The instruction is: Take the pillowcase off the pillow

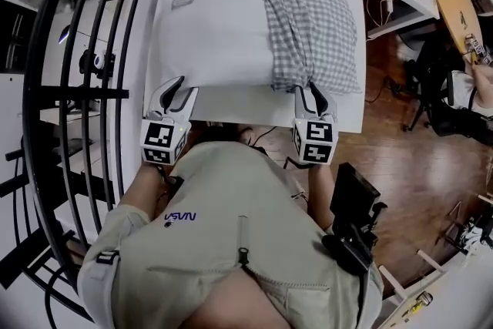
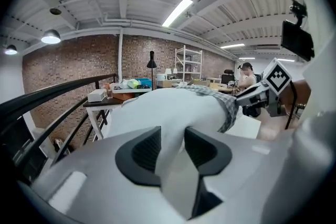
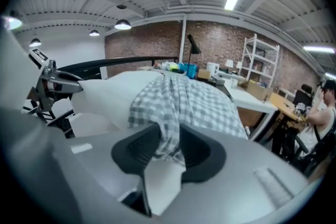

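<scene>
the left gripper [image 1: 179, 86] has its fingers clamped on the near left corner of the white pillow [image 1: 208, 35]; the right gripper [image 1: 312, 91] pinches the checked pillowcase [image 1: 312, 27], which covers the pillow's right half, near the tabletop [image 1: 246, 108] front edge

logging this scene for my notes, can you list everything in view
table: 1, white, centre of the head view
pillow: 1, white, lying on the table
pillowcase: 1, grey and white check, over the pillow's right part
railing: 1, black, left of the table
floor: wooden, right of the table
shirt: 1, beige, on the person, bottom of the head view
left gripper: 1, white with black pads, shut on the pillow's near left corner
right gripper: 1, same colours, shut on the pillowcase's near edge
</scene>
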Motion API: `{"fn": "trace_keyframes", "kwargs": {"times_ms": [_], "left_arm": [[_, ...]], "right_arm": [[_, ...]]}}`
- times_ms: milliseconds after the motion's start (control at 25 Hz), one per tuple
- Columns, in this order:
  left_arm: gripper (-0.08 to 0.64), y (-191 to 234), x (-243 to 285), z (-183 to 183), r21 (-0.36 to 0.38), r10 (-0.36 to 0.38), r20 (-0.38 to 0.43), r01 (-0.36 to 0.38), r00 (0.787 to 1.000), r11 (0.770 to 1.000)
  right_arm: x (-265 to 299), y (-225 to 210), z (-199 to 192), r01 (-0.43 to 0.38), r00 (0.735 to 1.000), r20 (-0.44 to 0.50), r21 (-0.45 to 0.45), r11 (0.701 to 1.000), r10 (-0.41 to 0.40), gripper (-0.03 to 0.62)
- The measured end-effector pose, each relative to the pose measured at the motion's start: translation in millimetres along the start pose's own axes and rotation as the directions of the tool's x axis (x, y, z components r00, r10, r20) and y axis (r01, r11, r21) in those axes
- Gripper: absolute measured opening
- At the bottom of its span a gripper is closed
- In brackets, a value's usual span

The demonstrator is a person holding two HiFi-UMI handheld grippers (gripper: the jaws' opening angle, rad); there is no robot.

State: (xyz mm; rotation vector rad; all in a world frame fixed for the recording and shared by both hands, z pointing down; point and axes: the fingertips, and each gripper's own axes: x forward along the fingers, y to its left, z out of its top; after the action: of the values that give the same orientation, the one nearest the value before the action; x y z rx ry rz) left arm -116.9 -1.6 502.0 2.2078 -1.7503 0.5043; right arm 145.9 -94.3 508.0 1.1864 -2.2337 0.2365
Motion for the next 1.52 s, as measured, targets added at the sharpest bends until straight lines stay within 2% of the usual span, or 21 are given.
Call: {"fn": "trace_keyframes", "kwargs": {"times_ms": [200,400,480,560,680,880,1040,1200,1320,1440,1520], "left_arm": [[0.175,18.1,-7.6,24.3,-0.011,-0.01,0.039,0.011,0.999,1.0],[0.156,63.2,-8.5,82.3,-0.076,0.037,0.206,-0.021,0.978,0.997],[0.171,73.4,8.0,100.4,-0.058,0.005,0.233,0.009,0.972,0.998],[0.221,73.0,34.0,116.6,0.003,-0.054,0.233,0.055,0.971,0.998],[0.257,69.3,83.3,133.6,0.09,-0.116,0.195,0.1,0.974,0.991],[0.307,53.4,160.0,146.2,0.126,-0.152,0.087,0.141,0.984,0.982],[0.321,45.6,206.5,133.0,0.093,-0.138,-0.013,0.139,0.99,0.986],[0.317,40.8,224.4,101.8,0.045,-0.119,-0.109,0.125,0.987,0.991],[0.261,29.2,225.1,84.3,0.05,-0.136,-0.161,0.145,0.978,0.988],[0.146,11.5,225.0,65.3,0.111,-0.148,-0.201,0.172,0.968,0.979],[0.07,4.5,217.6,65.9,0.164,-0.13,-0.179,0.159,0.975,0.973]], "right_arm": [[-4.4,13.0,51.1,-0.034,0.997,0.065,-0.058,0.998,0.038,0.121],[2.3,11.5,105.7,-0.045,0.989,0.137,-0.073,0.996,0.055,0.121],[16.6,10.7,123.0,-0.043,0.99,0.133,-0.091,0.995,0.055,0.121],[33.9,11.4,142.6,-0.05,0.989,0.133,-0.109,0.993,0.064,0.121],[65.6,11.4,176.4,-0.069,0.985,0.149,-0.145,0.987,0.091,0.121],[130.9,11.1,215.3,-0.157,0.978,0.111,-0.176,0.972,0.178,0.121],[184.7,13.7,222.7,-0.219,0.974,0.007,-0.2,0.955,0.225,0.123],[227.9,15.4,200.5,-0.256,0.964,-0.13,-0.216,0.942,0.232,0.141],[248.2,15.8,171.8,-0.271,0.944,-0.248,-0.216,0.938,0.216,0.18],[256.3,24.4,156.0,-0.299,0.927,-0.308,-0.269,0.916,0.212,0.178],[256.0,27.0,154.7,-0.293,0.93,-0.312,-0.32,0.901,0.191,0.076]]}}
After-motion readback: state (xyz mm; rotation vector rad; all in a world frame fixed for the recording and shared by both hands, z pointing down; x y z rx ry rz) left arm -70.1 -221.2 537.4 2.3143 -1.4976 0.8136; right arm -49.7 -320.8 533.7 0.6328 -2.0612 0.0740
